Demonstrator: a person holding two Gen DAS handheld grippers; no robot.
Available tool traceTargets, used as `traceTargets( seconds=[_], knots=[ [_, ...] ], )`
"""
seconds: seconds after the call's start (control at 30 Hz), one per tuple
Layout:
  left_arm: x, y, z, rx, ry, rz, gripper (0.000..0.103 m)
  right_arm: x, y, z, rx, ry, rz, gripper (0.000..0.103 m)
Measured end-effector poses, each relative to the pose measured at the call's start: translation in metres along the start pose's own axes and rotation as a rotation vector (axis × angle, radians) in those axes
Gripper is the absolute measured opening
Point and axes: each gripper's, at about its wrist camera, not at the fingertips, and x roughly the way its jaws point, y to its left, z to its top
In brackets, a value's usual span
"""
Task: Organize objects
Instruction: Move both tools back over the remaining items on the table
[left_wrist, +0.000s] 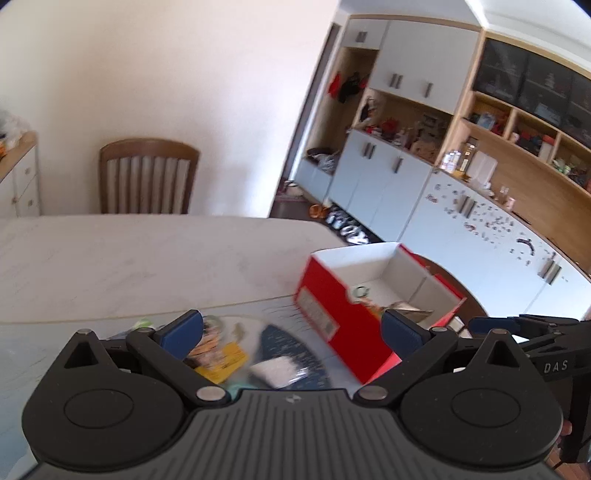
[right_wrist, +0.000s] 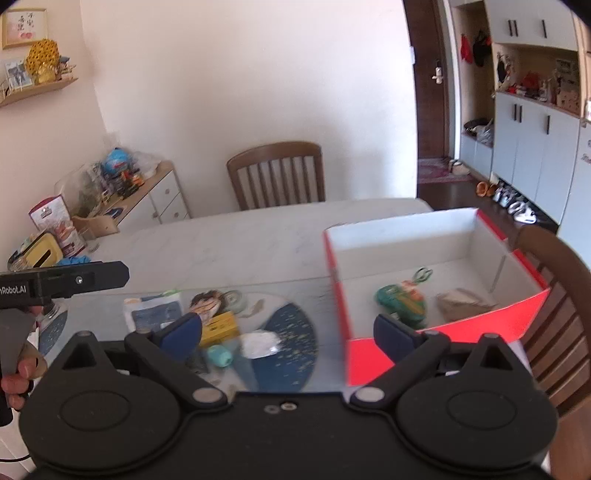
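While the open red cardboard box (right_wrist: 436, 291) with its white matte lining sits on the pale marbled table (right_wrist: 258, 240), a green soft toy (right_wrist: 400, 301) and crumpled brown paper (right_wrist: 463, 301) lie inside. Left of the box, a yellow card (right_wrist: 221, 326), teal spool (right_wrist: 219, 355) and white crumpled wad (right_wrist: 260, 343) rest on a round blue speckled mat (right_wrist: 291, 343). Both the right gripper (right_wrist: 288, 332) and left gripper (left_wrist: 291, 330) have jaws spread wide, empty.
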Motion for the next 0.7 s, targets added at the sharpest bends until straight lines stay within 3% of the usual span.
traceTargets(
  seconds=[0.37,0.7],
  knots=[
    [0.004,0.074,-0.017,-0.004,0.037,0.140,0.103,0.046,0.047,-0.007,-0.086,0.071,0.043,0.097],
    [0.038,0.119,-0.035,0.007,0.087,0.186,0.103,0.095,0.049,-0.020,-0.096,0.166,0.000,0.097]
  ],
)
